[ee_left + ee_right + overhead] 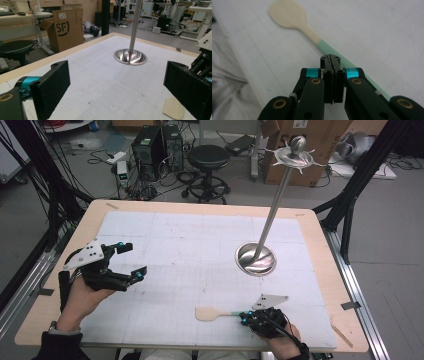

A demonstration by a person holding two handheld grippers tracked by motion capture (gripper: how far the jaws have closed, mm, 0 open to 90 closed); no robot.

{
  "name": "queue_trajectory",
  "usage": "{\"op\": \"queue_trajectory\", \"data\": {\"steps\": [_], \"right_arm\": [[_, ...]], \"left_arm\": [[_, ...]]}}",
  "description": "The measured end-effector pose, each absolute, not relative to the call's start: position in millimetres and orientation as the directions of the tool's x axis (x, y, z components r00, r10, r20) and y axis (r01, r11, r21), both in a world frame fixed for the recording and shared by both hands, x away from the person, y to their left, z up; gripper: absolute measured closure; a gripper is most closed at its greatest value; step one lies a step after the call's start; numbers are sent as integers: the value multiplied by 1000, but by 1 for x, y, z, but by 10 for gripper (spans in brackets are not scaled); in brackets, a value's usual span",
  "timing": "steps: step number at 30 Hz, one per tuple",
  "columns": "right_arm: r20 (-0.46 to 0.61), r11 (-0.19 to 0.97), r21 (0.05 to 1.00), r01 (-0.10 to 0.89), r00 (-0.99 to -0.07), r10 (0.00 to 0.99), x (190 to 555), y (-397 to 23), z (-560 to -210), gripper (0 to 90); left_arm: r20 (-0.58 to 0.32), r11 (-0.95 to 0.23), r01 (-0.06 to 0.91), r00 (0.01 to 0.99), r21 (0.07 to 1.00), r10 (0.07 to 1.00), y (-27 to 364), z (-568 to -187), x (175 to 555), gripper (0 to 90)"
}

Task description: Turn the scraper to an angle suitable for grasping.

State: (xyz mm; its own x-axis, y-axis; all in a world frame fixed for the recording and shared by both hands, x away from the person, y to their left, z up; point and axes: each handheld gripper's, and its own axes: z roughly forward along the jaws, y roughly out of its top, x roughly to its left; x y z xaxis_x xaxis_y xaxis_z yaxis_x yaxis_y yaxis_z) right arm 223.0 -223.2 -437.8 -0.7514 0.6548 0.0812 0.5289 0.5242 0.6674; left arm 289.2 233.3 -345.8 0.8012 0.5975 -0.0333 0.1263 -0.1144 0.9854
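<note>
A cream spatula with a mint-green handle lies flat on the white mat near the front edge. My right gripper is over the handle end, and its jaws are pressed flat together with nothing between them. In the right gripper view the green handle runs under the right gripper toward the lower right, with the blade ahead. My left gripper hovers over the mat's left side, jaws wide apart and empty. In the left gripper view the left gripper faces the metal stand, and the spatula blade peeks out at lower right.
A metal stand with a round dished base and a tall leaning pole topped by a hooked crown stands at the mat's right middle; its base lies ahead of the left gripper. The white gridded mat covers the wooden table.
</note>
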Motion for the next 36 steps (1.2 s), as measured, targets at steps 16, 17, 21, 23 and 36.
{"op": "queue_trajectory", "data": {"steps": [16, 17, 21, 23, 36], "right_arm": [[0, 509, 701, 499, -714, 700, 262, -208, -442, 900], [0, 505, 706, 496, -713, 701, 265, -206, -443, 900], [-16, 500, 715, 489, -703, 711, 272, -200, -444, 900], [-26, 505, 716, 482, -704, 709, 276, -196, -444, 900], [-2, 478, 749, 459, -719, 695, 313, -167, -449, 900]], "left_arm": [[-23, -135, 129, 800, 982, 600, 231, -347, 287, 73], [-20, -137, 128, 799, 982, 601, 232, -347, 287, 73], [-24, -133, 133, 791, 982, 611, 236, -348, 286, 73], [-23, -138, 137, 788, 981, 616, 238, -349, 285, 73], [-22, -134, 139, 773, 981, 635, 247, -350, 280, 73]]}}
